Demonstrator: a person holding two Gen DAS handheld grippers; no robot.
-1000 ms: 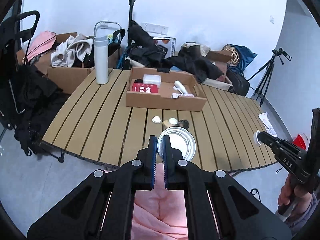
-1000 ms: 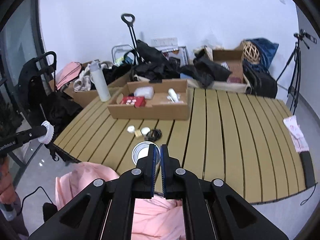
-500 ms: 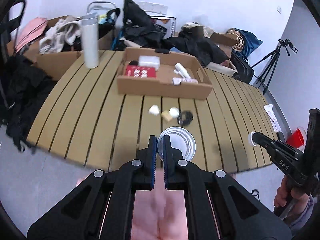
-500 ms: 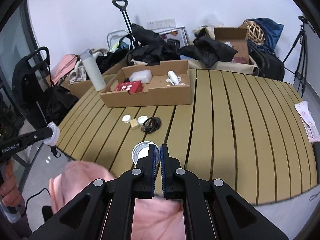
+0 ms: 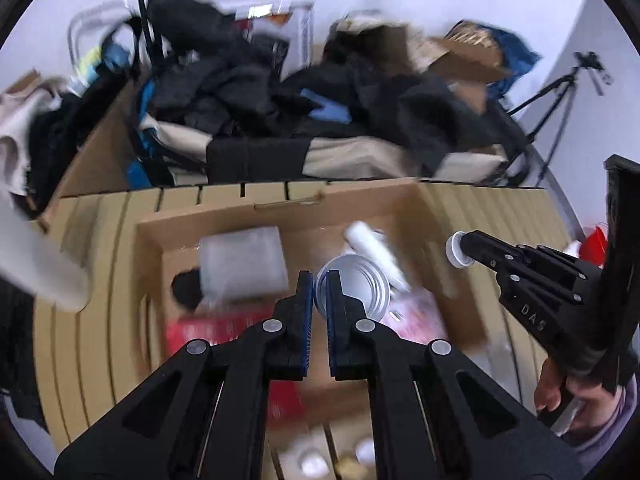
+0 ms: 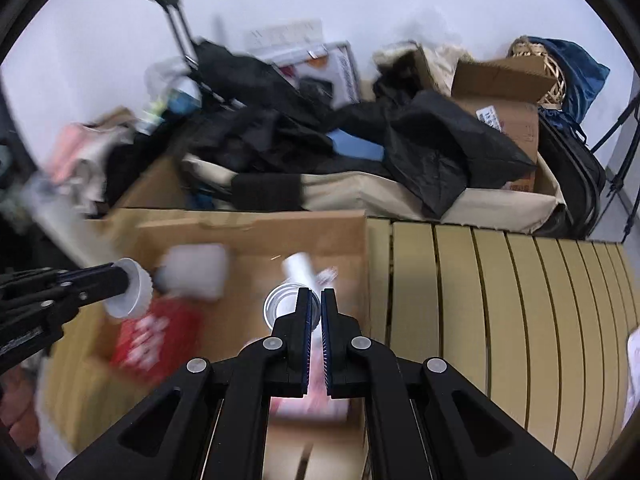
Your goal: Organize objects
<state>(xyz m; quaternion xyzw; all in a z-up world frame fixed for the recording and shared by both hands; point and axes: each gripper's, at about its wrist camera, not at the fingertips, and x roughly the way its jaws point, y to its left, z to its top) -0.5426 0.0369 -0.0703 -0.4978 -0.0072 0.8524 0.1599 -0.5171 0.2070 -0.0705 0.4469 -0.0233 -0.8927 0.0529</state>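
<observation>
Cluttered room, slatted wooden table (image 6: 500, 320) lower right | left gripper (image 5: 319, 294) clenched on metal lid (image 5: 354, 290), centre frame, above cardboard box (image 5: 448, 216) | right gripper (image 6: 315, 308) clenched on clear cup (image 6: 280, 306), over box too | advice: lower into bare floor, clear of white tube (image 5: 374, 248), then release.

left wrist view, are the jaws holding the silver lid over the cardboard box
Yes, the left gripper pinches the rim of the silver lid, with the open cardboard box and its contents directly beneath.
</observation>
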